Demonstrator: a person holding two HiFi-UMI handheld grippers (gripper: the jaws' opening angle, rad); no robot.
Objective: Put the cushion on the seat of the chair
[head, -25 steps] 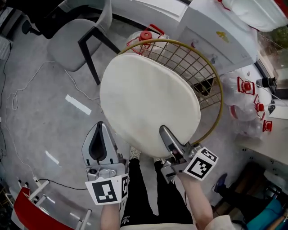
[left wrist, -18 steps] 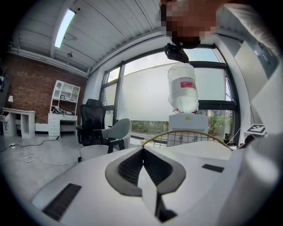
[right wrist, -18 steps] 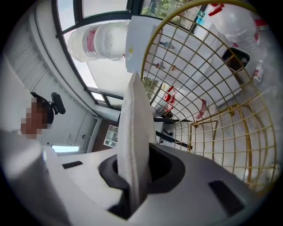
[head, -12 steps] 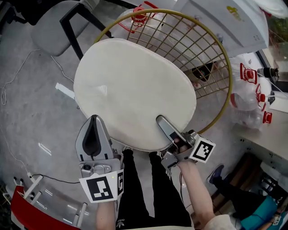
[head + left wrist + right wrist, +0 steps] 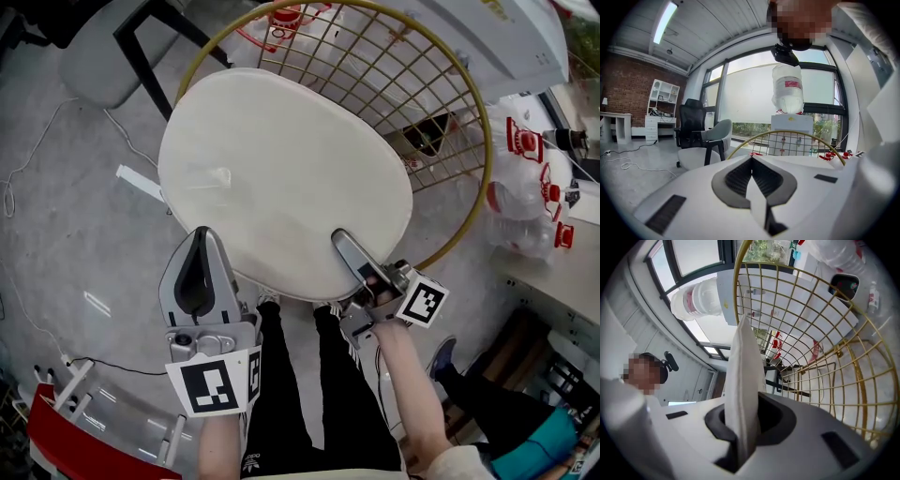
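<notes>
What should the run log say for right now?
right hand-held gripper: shut on cushion | cushion: over gold wire chair

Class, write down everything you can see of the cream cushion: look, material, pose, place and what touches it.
The cushion is a round, off-white pad, smooth like fabric over thin padding, with a seam along its edge. It lies broad side up over the gold wire chair, hiding most of the seat; whether it rests there cannot be told. The right claw is shut on its near edge. The left claw, shut, shows beside that edge, not gripping it.
</notes>
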